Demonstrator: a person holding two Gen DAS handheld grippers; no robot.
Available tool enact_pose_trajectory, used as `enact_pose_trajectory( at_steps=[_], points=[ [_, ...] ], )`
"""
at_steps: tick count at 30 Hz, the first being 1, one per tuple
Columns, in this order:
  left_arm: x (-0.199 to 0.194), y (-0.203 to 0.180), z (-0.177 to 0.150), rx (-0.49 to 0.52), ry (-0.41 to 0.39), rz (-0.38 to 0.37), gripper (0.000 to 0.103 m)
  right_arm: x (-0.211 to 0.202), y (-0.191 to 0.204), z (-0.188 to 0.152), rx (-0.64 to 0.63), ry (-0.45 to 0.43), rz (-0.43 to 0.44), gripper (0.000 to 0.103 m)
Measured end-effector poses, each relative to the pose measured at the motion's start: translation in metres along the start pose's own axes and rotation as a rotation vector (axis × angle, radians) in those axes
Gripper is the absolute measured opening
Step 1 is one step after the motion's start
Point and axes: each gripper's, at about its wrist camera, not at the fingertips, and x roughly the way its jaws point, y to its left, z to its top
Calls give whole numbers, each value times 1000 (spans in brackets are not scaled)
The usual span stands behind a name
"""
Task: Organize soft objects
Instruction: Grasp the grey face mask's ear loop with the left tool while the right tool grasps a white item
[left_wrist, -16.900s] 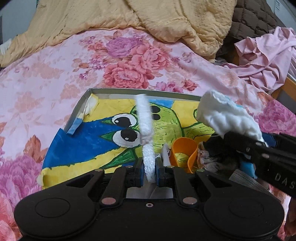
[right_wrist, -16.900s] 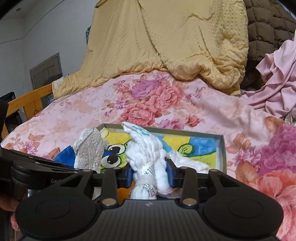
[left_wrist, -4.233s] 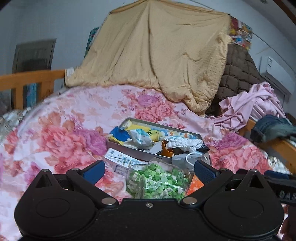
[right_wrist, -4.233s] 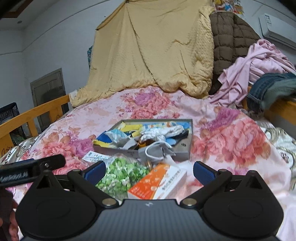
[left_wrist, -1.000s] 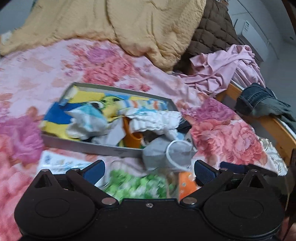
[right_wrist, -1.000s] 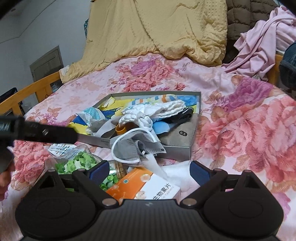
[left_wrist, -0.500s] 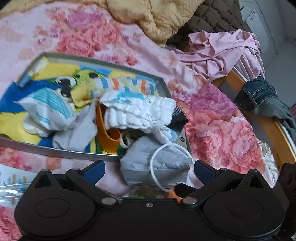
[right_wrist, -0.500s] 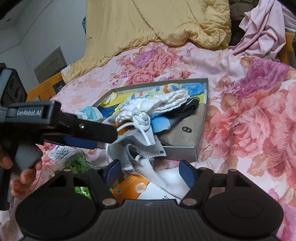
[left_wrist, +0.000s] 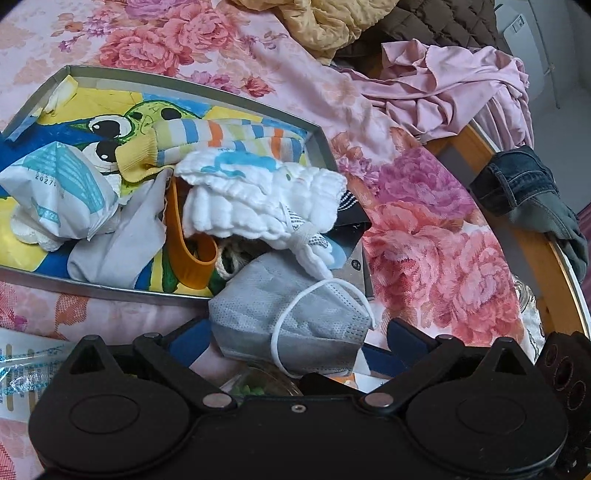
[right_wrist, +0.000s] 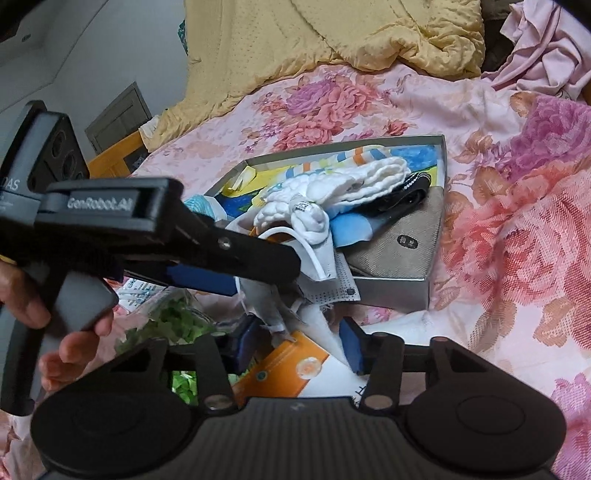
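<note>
A grey face mask with a white ear loop hangs over the near rim of the grey box, which holds a white quilted cloth, a striped sock and an orange cup. My left gripper is open, its blue pads either side of the mask; it shows in the right wrist view just over the mask. My right gripper is open, low in front of the box, with a white tissue between its fingers.
An orange-and-white carton and a bag of green pieces lie on the floral bedsheet before the box. A yellow blanket, pink clothes and jeans on the wooden bed rail lie beyond.
Both grippers have moved forward and down toward the box's near edge. The left gripper now straddles the grey mask. The right gripper's fingers have narrowed somewhat.
</note>
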Motion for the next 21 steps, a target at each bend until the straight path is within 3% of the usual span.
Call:
enact_pose_trajectory(
  at_steps=[2, 3, 11, 16, 17, 21],
  points=[
    [1, 0, 0, 6, 1, 6, 96, 0, 1, 0, -2, -2, -4, 45],
    [1, 0, -1, 12, 1, 13, 93, 0, 1, 0, 0, -3, -9, 36],
    [-5, 8, -1, 10, -22, 48, 74, 1, 0, 1, 1, -4, -35, 26],
    [-10, 8, -5, 21, -50, 49, 62, -1, 1, 2, 3, -24, -40, 9],
    [-11, 8, -6, 24, -57, 43, 53, -1, 1, 2, 3, -27, -52, 4],
    [-13, 5, -10, 21, -67, 26, 46, 0, -2, 1, 6, -22, -88, 3]
  ],
)
